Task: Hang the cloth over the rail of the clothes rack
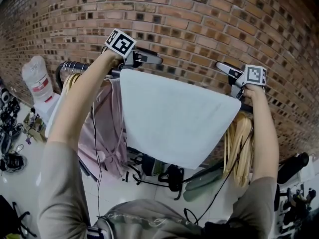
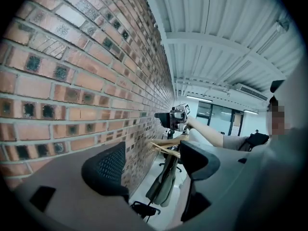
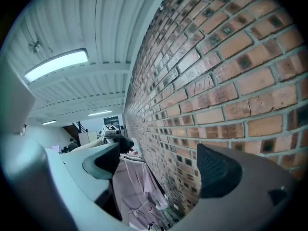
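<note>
Pink garment point(image 1: 107, 128) and wooden hangers point(image 1: 239, 143) hang before a brick wall point(image 1: 199, 24).

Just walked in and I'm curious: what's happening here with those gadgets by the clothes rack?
A person holds a two-jaw gripper in each hand at a clothes rack. A white cloth hangs draped over the rail, between a pink garment and wooden hangers. The left gripper and right gripper hover near the cloth's top corners, jaws open, holding nothing.

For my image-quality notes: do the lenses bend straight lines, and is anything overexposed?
Head view: the brick wall courses bow strongly; the cloth is evenly lit. Left gripper view: dark rounded corners, curved brick lines. Right gripper view: the ceiling lamp is blown out.
</note>
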Motion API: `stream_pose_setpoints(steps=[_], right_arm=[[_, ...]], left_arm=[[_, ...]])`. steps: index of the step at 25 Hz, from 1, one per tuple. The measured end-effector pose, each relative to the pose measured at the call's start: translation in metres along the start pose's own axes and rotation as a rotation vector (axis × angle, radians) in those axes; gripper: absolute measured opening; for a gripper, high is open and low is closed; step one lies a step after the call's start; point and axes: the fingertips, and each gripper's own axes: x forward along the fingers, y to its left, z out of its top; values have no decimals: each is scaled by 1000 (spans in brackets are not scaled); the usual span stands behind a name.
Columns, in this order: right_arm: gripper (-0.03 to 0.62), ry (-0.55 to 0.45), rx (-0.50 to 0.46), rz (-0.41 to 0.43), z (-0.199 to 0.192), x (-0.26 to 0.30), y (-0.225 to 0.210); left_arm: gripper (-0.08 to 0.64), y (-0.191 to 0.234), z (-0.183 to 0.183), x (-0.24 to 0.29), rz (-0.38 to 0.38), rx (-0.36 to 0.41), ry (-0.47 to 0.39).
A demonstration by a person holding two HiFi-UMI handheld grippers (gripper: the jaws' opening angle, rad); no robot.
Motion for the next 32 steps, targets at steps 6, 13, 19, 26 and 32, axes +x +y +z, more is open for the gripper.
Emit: stream_pose_setpoints(steps=[6, 13, 19, 26, 32], right_arm=[[491, -149, -63, 161, 29, -2, 26], [483, -129, -150, 229, 21, -2, 43], [19, -249, -262, 191, 43, -20, 47], [9, -259, -266, 194, 49, -26, 50], [9, -319, -332, 112, 68, -42, 62]], left_arm=[[351, -7, 7, -1, -27, 23, -42], [350, -3, 23, -8, -3, 52, -104], [50, -7, 60, -32, 55, 216, -300], [6, -21, 79, -46, 14, 210, -410], [6, -58, 90, -44, 5, 464, -460]])
